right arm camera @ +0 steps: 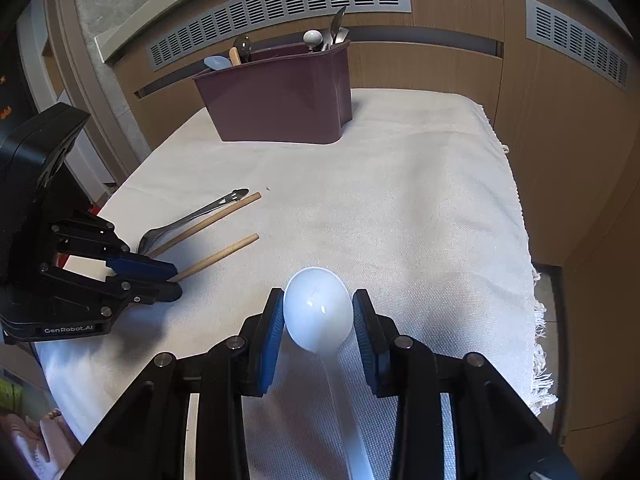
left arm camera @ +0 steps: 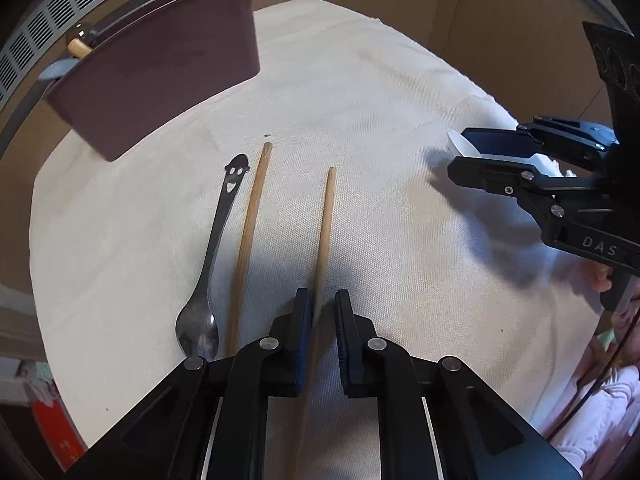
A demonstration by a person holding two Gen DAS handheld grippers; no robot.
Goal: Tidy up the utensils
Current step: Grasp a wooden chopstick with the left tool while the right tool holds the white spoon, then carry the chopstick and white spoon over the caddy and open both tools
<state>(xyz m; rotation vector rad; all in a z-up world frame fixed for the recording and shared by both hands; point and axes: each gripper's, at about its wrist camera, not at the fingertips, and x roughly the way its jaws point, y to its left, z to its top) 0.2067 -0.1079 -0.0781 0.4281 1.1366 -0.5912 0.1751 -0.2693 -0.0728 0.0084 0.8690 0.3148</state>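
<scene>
A cloth-covered desk (right arm camera: 400, 208) carries a maroon holder (right arm camera: 280, 96) at its far end. The right hand-held gripper (right arm camera: 318, 320) clamps a white spoon (right arm camera: 318, 308) by its bowl; the left hand-held gripper (left arm camera: 322, 320) is nearly closed around one chopstick (left arm camera: 326, 220), beside another chopstick (left arm camera: 250, 232) and a metal spoon (left arm camera: 204, 300).

Your left gripper (left arm camera: 320, 336) points steeply down, its jaws drawn close around a chopstick (left arm camera: 326, 232) running between the blue pads. Your right gripper (right arm camera: 318, 320) tilts down less steeply, its pads set against both sides of the white spoon (right arm camera: 318, 308) bowl, handle trailing back under the gripper. Fingers of your right hand (left arm camera: 600, 276) wrap its grip.
</scene>
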